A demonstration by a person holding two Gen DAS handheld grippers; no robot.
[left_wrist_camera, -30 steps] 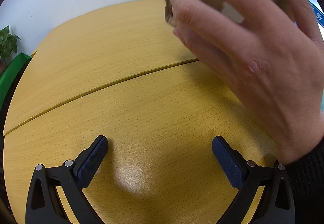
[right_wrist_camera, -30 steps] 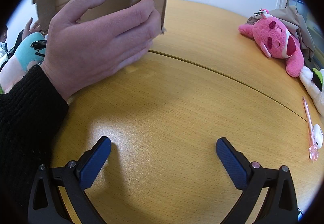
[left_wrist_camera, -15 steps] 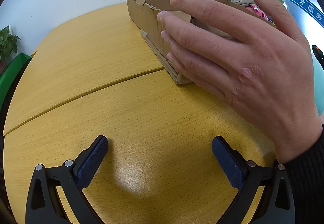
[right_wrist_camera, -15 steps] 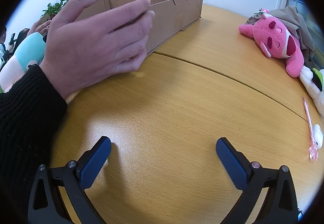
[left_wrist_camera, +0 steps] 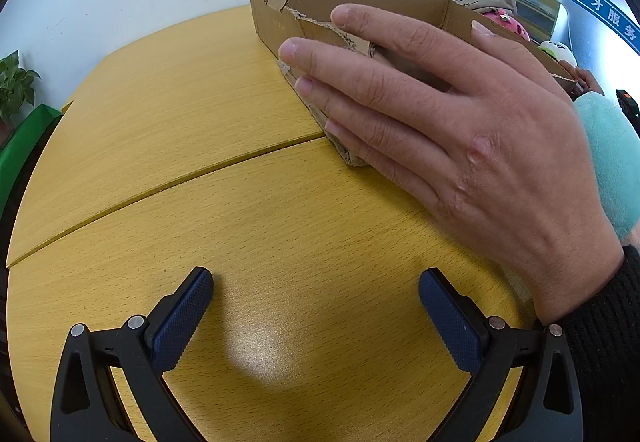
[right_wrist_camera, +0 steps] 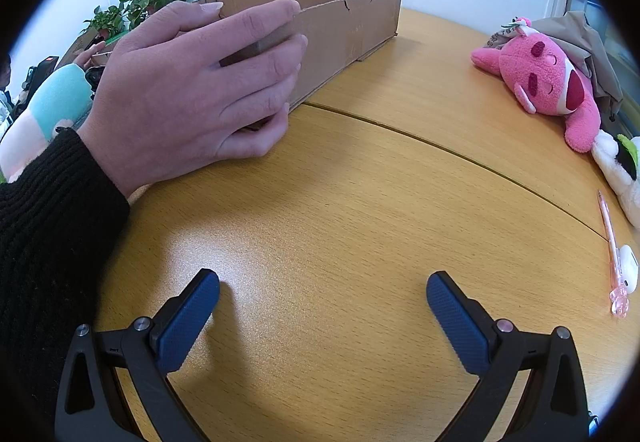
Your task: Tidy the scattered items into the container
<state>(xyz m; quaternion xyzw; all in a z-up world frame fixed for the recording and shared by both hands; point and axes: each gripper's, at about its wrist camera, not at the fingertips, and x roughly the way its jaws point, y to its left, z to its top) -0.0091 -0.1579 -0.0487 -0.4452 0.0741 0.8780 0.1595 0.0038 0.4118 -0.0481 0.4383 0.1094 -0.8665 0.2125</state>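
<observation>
A shallow cardboard box [left_wrist_camera: 276, 26] [right_wrist_camera: 344, 30] stands on the yellow wooden table, with a bare hand [left_wrist_camera: 460, 122] [right_wrist_camera: 192, 94] resting on its near corner. My left gripper [left_wrist_camera: 316, 318] is open and empty over bare table, short of the box. My right gripper [right_wrist_camera: 322, 318] is open and empty too. A pink plush toy [right_wrist_camera: 548, 82], a white plush toy [right_wrist_camera: 620, 170] and a pink pen [right_wrist_camera: 612, 250] lie at the right in the right wrist view. A teal and pink plush [right_wrist_camera: 52, 106] [left_wrist_camera: 612, 158] lies behind the hand.
A seam [left_wrist_camera: 160, 190] [right_wrist_camera: 460, 154] crosses the table. A beige cloth [right_wrist_camera: 580, 30] lies behind the pink plush. Potted plants [right_wrist_camera: 136, 6] stand by the white wall. A green bin [left_wrist_camera: 20, 146] sits off the table's left edge.
The hand has lowered the cardboard box from held up on end to flat on the table and still rests on it. Both grippers have stayed still and open.
</observation>
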